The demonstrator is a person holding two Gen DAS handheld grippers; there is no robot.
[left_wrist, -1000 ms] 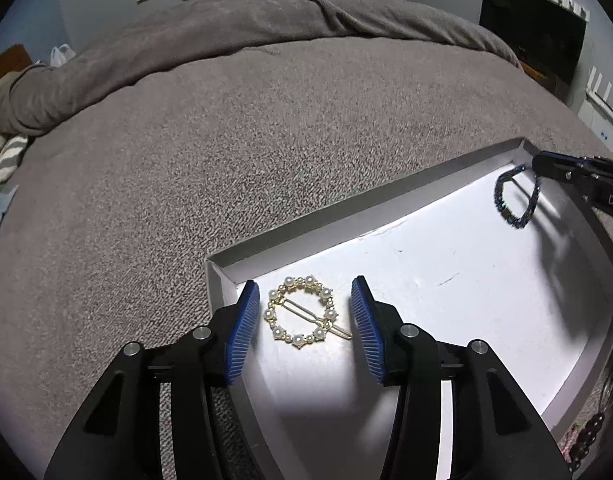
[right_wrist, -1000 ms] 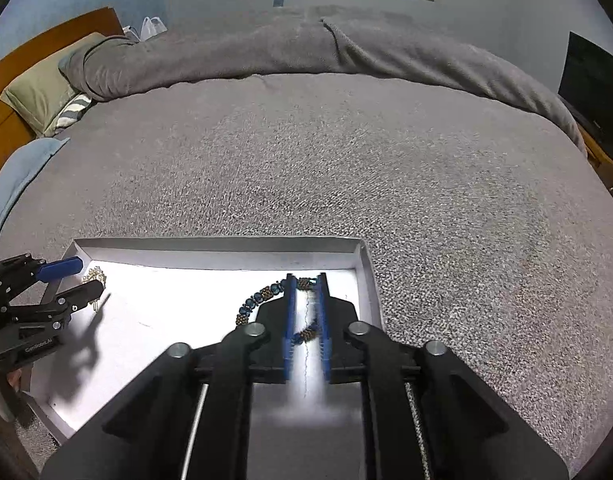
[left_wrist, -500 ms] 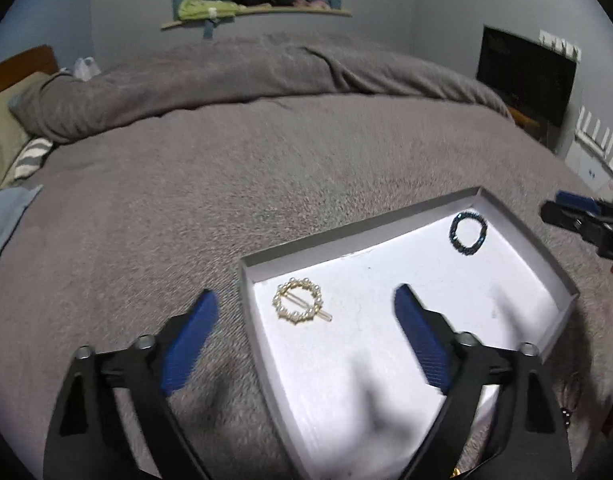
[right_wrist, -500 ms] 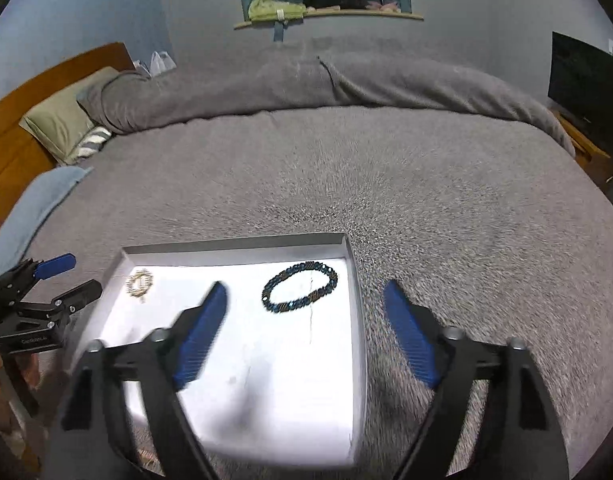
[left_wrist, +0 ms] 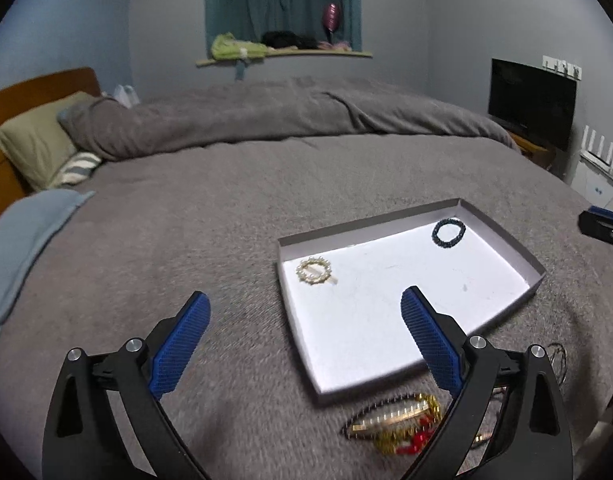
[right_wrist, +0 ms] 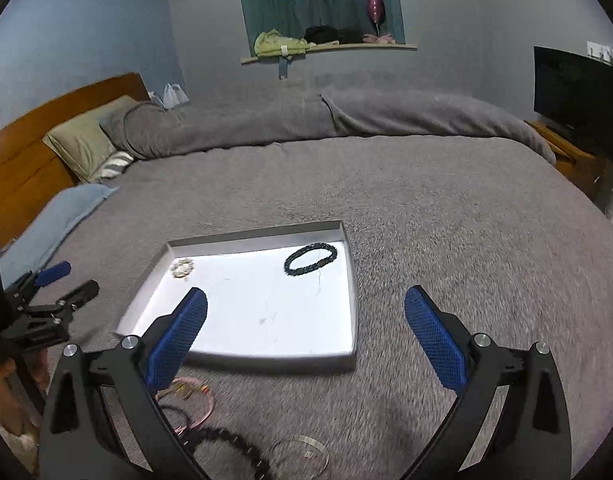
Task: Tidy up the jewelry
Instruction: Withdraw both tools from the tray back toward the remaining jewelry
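Near the opening, empty left tool, gold-red jewelry escapes the right view.

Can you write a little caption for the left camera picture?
Empty left gripper, jaws opening, above a white tray holding a pearl hair clip and dark bracelet.

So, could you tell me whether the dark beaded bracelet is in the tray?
In: the bracelet lies flat inside the tray's far right corner.
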